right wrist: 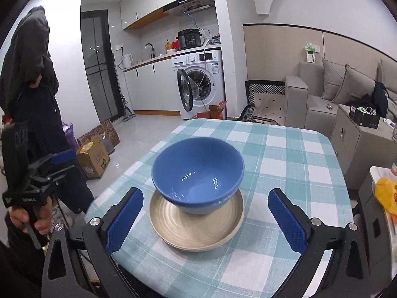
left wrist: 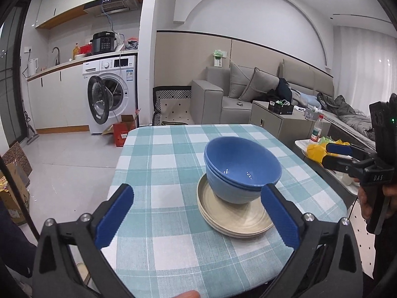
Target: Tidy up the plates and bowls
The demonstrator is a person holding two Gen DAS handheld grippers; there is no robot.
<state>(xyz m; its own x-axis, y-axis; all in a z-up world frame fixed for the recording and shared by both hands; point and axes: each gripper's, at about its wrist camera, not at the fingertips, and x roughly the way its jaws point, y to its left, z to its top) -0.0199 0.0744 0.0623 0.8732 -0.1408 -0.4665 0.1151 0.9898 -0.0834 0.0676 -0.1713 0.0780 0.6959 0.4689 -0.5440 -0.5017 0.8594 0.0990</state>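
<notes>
Two nested blue bowls (left wrist: 242, 171) sit tilted on a stack of beige plates (left wrist: 233, 216) on the table with a teal checked cloth (left wrist: 171, 164). My left gripper (left wrist: 196, 213) is open and empty, held above the table's near edge, with the stack just ahead to the right. In the right wrist view the bowls (right wrist: 197, 173) rest on the plates (right wrist: 193, 226), and my right gripper (right wrist: 206, 217) is open and empty, its blue pads (right wrist: 124, 221) either side of the stack, short of it. The right gripper also shows at the right edge of the left wrist view (left wrist: 330, 154).
A side table (left wrist: 322, 149) with a bottle and a yellow bag stands right of the table. A grey sofa (left wrist: 248, 92) and cabinet are behind. A washing machine (left wrist: 111, 94) with open door and cardboard boxes (right wrist: 94, 156) are on the left floor.
</notes>
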